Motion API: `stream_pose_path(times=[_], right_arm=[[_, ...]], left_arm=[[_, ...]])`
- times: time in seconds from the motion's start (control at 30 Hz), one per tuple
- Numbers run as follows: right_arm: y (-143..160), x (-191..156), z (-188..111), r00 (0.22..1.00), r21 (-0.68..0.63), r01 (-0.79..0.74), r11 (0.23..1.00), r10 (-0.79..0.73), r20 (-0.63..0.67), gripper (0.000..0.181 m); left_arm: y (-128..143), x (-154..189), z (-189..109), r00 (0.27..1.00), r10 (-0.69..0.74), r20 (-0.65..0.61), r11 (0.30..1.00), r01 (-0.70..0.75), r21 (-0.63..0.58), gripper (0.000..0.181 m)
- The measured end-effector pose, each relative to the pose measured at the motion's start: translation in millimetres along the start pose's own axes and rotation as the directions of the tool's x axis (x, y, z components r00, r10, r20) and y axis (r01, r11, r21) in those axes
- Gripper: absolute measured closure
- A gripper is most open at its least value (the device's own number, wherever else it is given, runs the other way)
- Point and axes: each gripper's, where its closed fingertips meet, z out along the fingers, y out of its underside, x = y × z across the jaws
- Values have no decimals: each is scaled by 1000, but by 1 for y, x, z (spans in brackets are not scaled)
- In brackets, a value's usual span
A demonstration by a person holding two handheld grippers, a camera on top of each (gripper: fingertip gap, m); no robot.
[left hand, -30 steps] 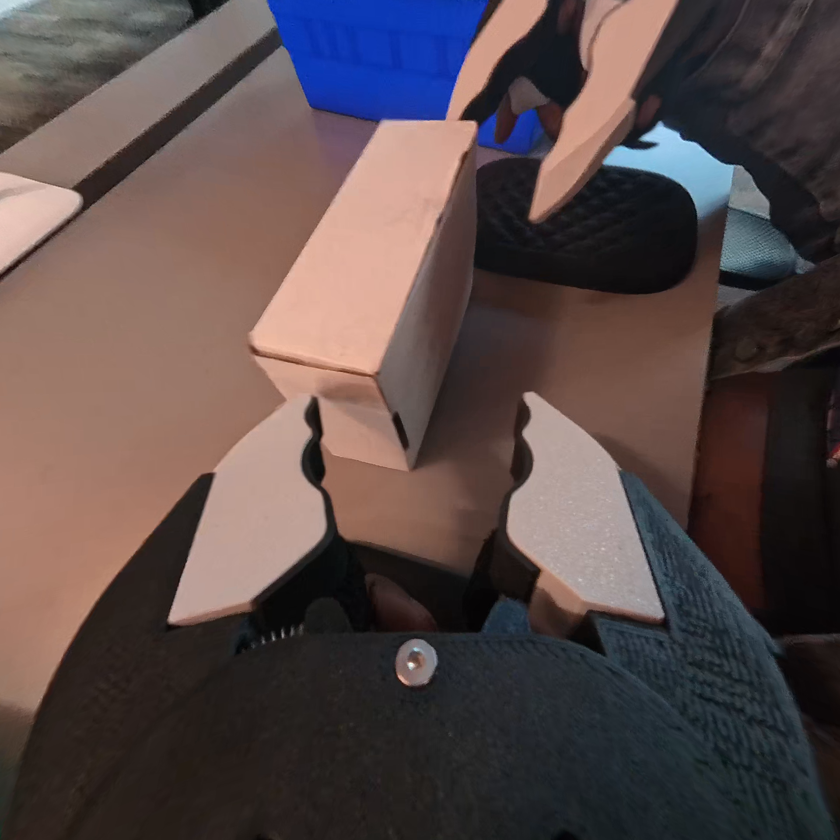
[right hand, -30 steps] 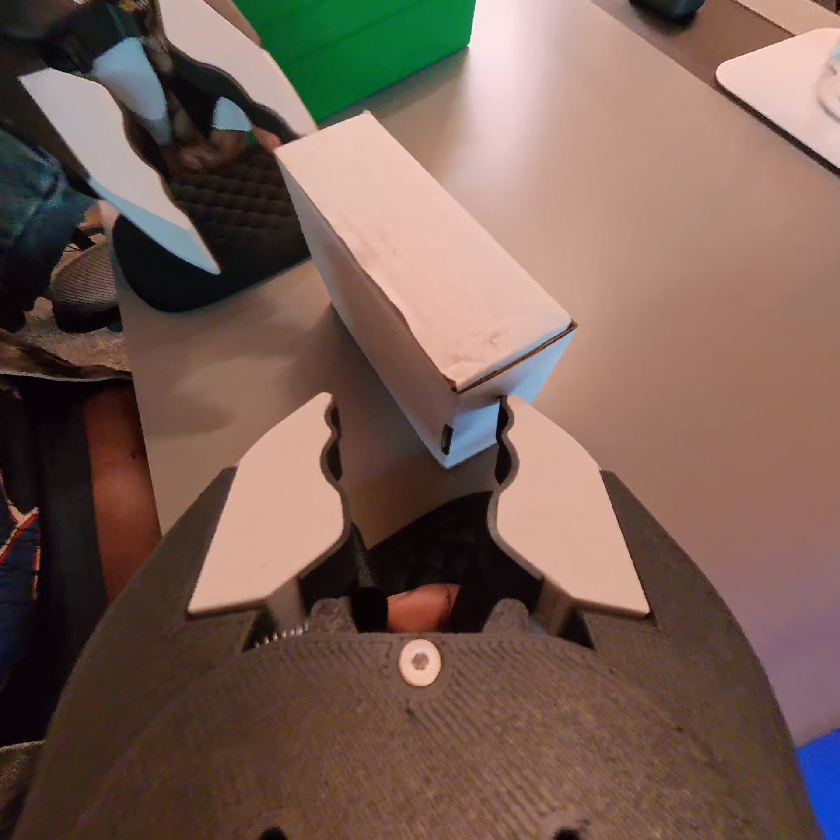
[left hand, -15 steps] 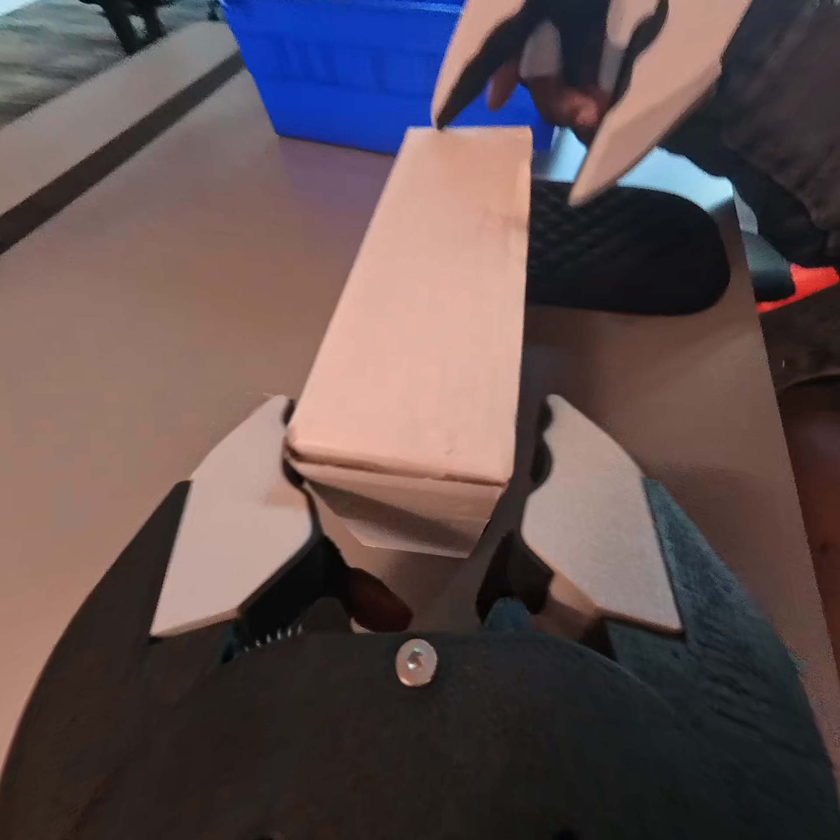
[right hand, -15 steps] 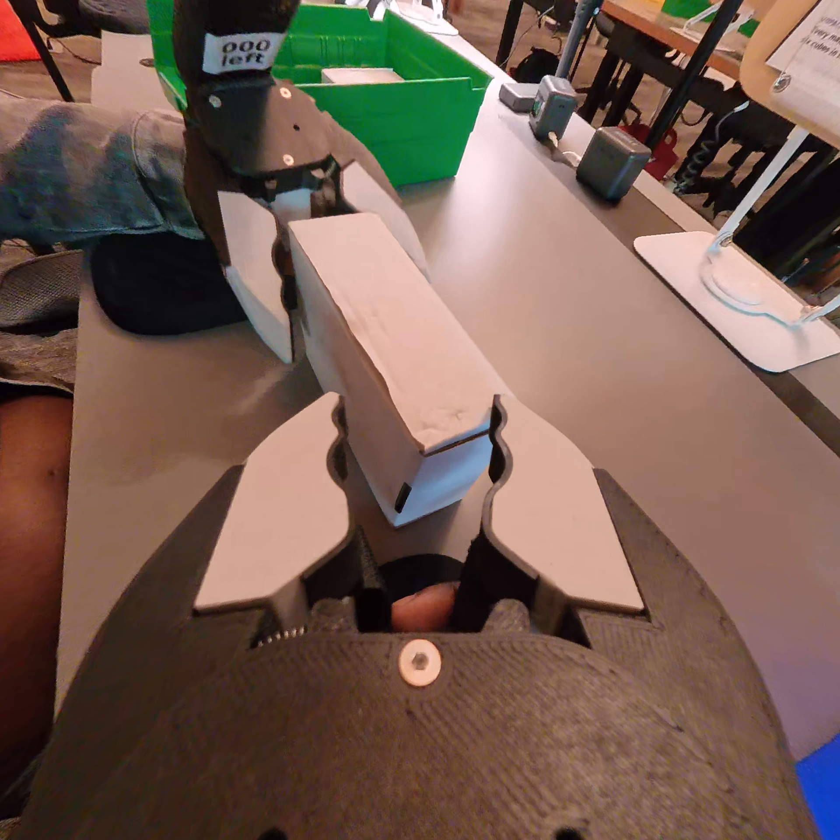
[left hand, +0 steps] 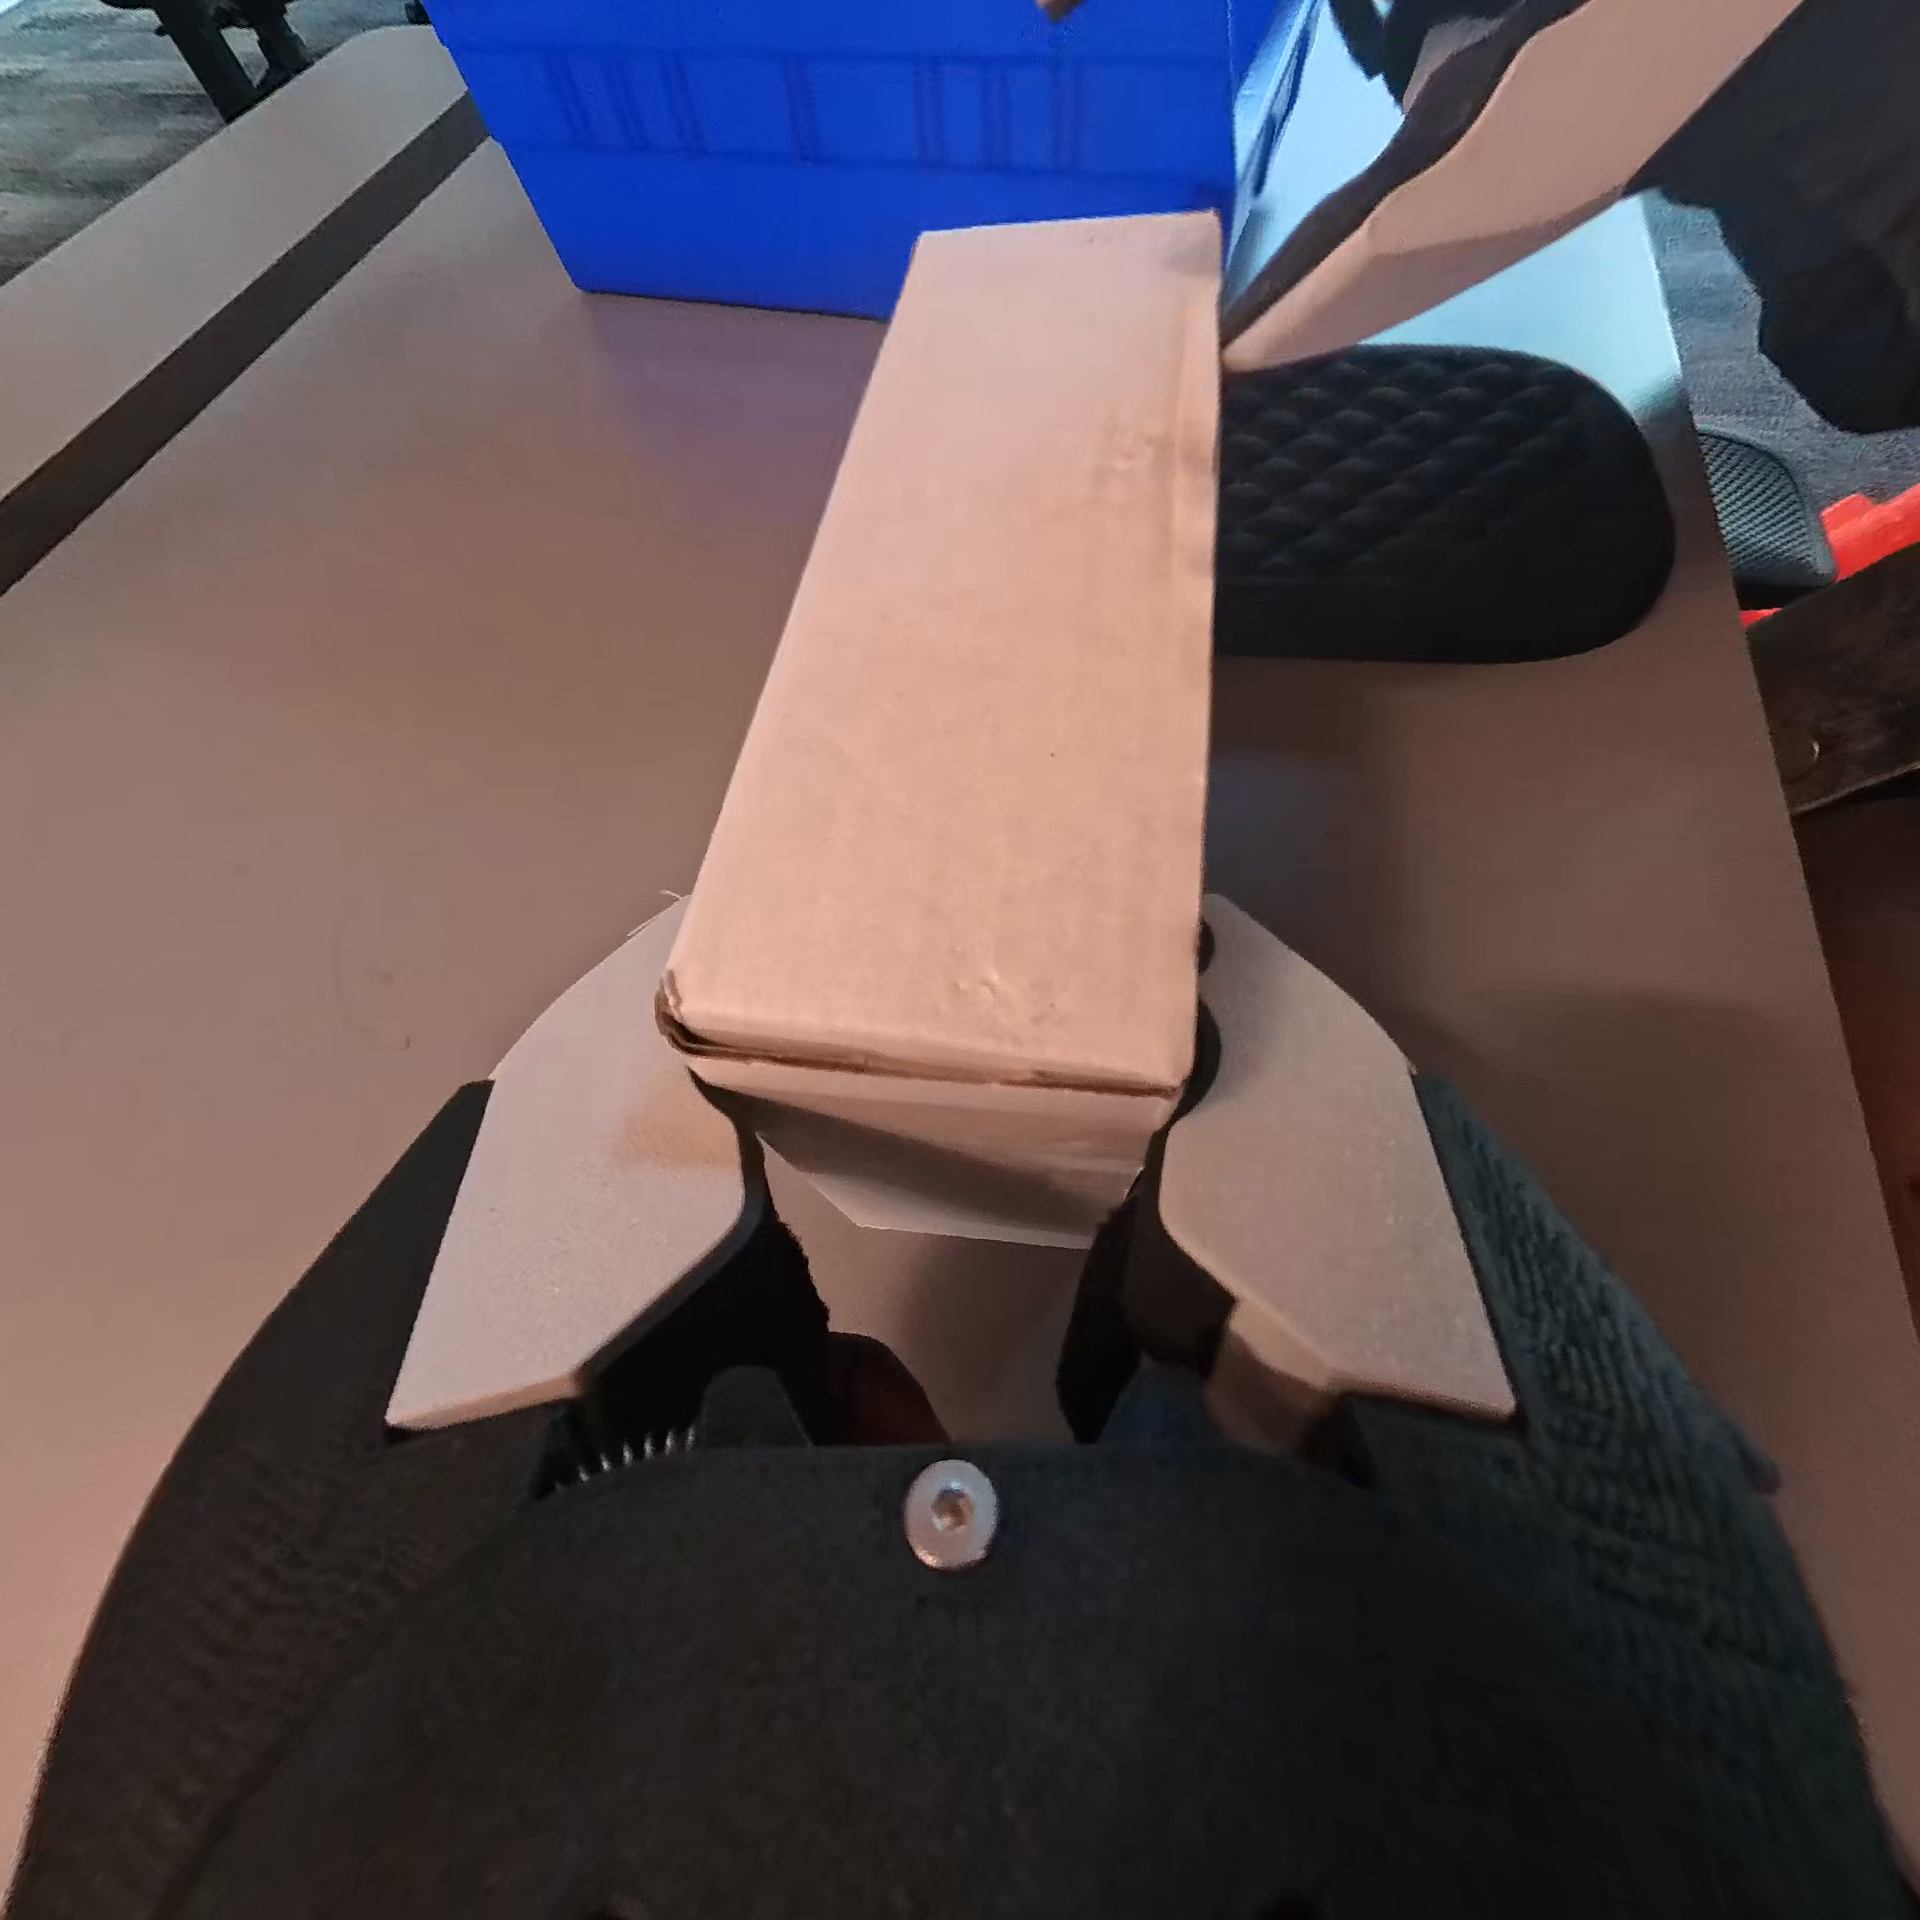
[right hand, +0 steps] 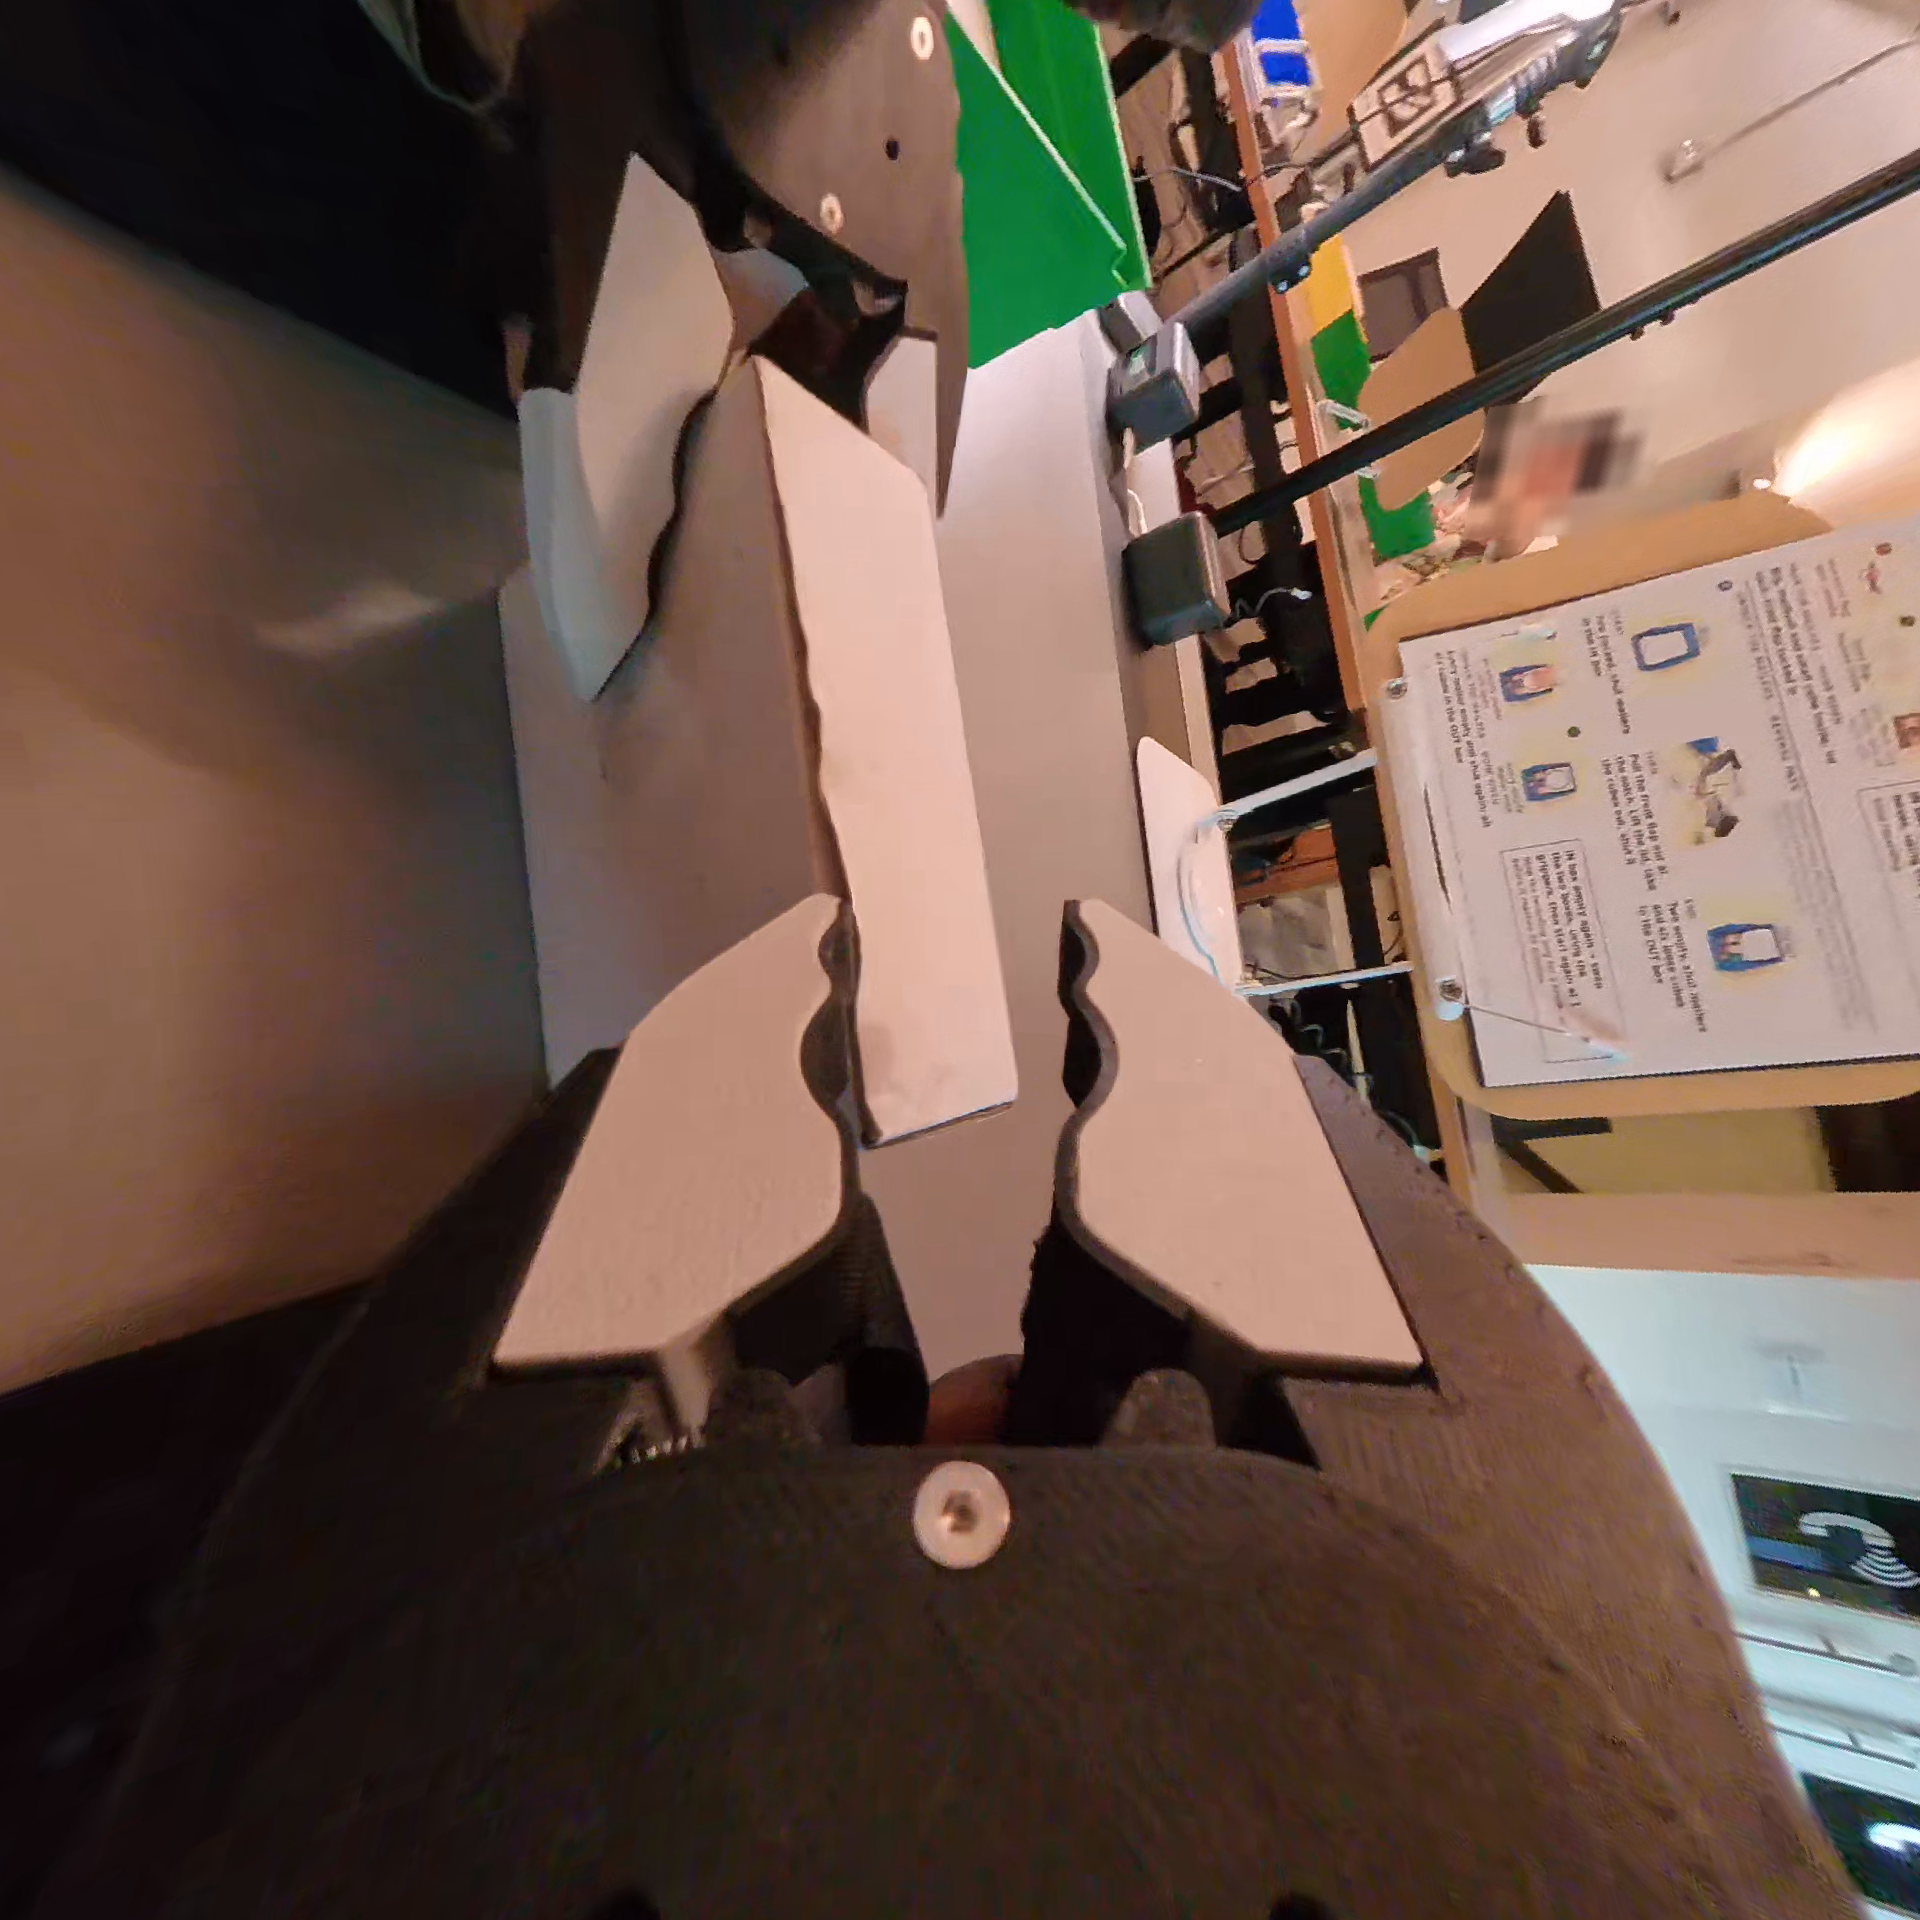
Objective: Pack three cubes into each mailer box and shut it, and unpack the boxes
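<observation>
A closed white mailer box (left hand: 987,675) runs lengthwise away from my left gripper (left hand: 935,951), which is shut on its near end, one finger on each long side. A small flap hangs under that end. The box sits slightly raised over the table (left hand: 364,623). My right gripper (right hand: 951,920) is rolled onto its side at the far end of the box (right hand: 894,779), jaws narrowed but apart. The box end lies against one finger, with a gap to the other. One right gripper finger (left hand: 1455,208) shows beside the far corner. No cubes are visible.
A blue bin (left hand: 831,135) stands behind the box and a black quilted pad (left hand: 1434,499) lies to its right. A green bin (right hand: 1029,187), two small grey devices (right hand: 1174,577), a white stand base (right hand: 1179,831) and a printed sheet on a board (right hand: 1662,790) are farther off. The left gripper's tips are roughly 10 centimetres from the right gripper's.
My left gripper moved forward and closed on the box's near end. The box swung in line with it. My right gripper rolled onto its side and its jaws narrowed.
</observation>
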Motion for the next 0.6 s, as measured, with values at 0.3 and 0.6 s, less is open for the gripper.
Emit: stream_pose_path(times=[0.3,0.6], right_arm=[[-12,0,10,954,-97,280,955,-288,-80,146],[-20,-6,37,936,-125,348,929,-352,-16,180]], left_arm=[[0,2,0,999,31,-40,1000,-31,-1,102],[1,2,-1,998,28,-50,1000,-29,-6,104]])
